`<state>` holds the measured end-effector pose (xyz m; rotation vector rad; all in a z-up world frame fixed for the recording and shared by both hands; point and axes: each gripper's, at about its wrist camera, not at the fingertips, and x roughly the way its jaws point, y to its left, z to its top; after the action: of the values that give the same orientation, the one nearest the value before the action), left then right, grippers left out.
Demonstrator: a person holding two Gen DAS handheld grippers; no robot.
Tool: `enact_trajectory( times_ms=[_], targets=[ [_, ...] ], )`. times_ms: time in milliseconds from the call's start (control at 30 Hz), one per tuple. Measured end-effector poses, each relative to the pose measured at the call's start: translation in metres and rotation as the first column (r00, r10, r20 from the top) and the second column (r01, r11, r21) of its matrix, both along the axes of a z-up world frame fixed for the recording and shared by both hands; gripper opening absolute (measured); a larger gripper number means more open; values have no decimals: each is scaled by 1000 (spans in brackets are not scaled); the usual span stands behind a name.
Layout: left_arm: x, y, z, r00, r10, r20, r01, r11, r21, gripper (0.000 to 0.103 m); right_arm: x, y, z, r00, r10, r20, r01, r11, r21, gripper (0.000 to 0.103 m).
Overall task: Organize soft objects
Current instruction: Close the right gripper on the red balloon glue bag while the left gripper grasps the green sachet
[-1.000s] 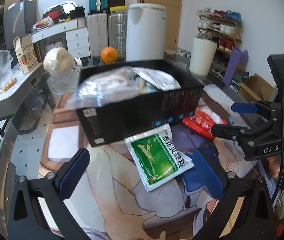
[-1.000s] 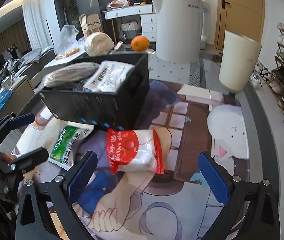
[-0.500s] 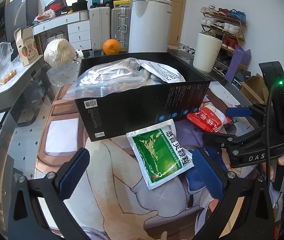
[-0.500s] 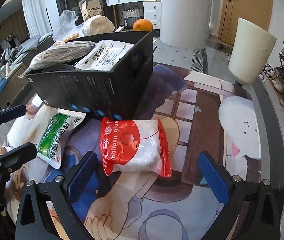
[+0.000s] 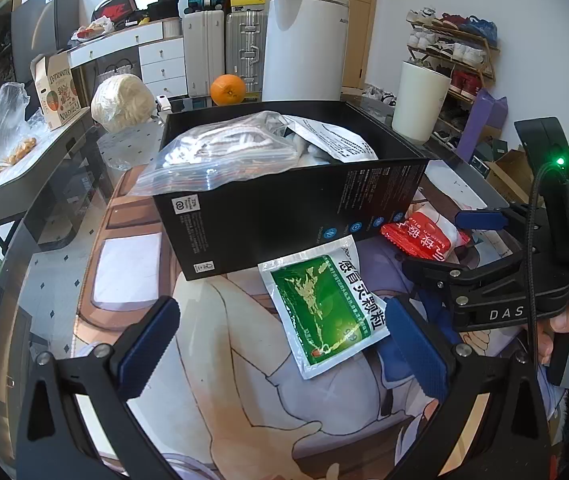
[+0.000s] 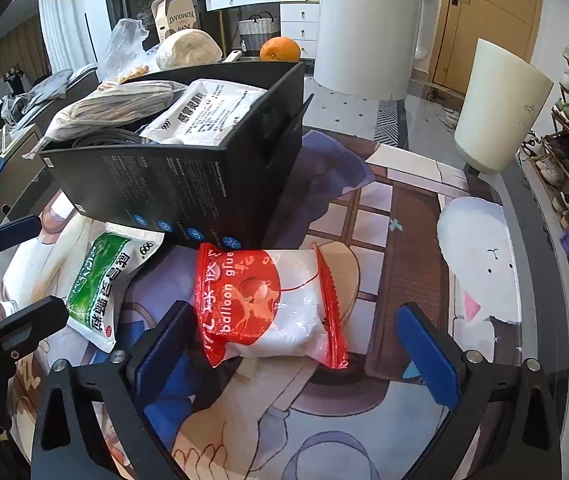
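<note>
A red-and-white balloon glue packet (image 6: 268,304) lies flat on the printed mat in front of the black box (image 6: 188,184). My right gripper (image 6: 296,340) straddles it with its jaws closing. The left pad is near the packet's edge and the right pad stands well clear. A green-and-white medicine sachet (image 5: 324,304) lies between the fingers of my left gripper (image 5: 280,346), which is open and hangs above the mat. In the left wrist view the right gripper (image 5: 452,246) reaches over the red packet (image 5: 420,236). The black box (image 5: 284,216) holds a plastic bag and a white sachet.
Behind the box are an orange (image 5: 227,90), a round pale bundle (image 5: 122,102), a tall white bin (image 5: 304,44) and a cream cylinder (image 6: 500,108). A shoe rack (image 5: 452,52) lines the right wall. The mat (image 6: 404,240) stretches to the right of the box.
My right gripper has come down and closer over the red packet, and its jaws have narrowed a little. The left gripper has stayed over the green sachet.
</note>
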<state>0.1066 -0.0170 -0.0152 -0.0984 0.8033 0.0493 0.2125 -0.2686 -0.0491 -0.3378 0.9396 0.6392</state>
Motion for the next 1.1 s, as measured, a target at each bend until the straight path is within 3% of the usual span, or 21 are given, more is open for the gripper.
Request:
enact_trajectory(
  times_ms=[133, 367, 833, 1100],
  targets=[
    [-1, -2, 0, 1000, -1, 3, 1, 1000, 12, 103, -5, 1, 4, 1000, 22, 14, -23, 1000, 17, 68],
    [-1, 1, 1, 1000, 0, 4, 0, 1000, 0, 103, -14, 6, 8, 998, 58, 33, -59, 998, 21, 53],
    [2, -9, -2, 1000, -15, -18, 15, 1000, -23, 103, -32, -19, 16, 997, 69, 37, -70, 996, 48, 51],
    [14, -24, -6, 998, -19, -64, 19, 1000, 3, 103, -37, -27, 26, 995, 74, 59, -78, 996, 53, 51]
  ],
)
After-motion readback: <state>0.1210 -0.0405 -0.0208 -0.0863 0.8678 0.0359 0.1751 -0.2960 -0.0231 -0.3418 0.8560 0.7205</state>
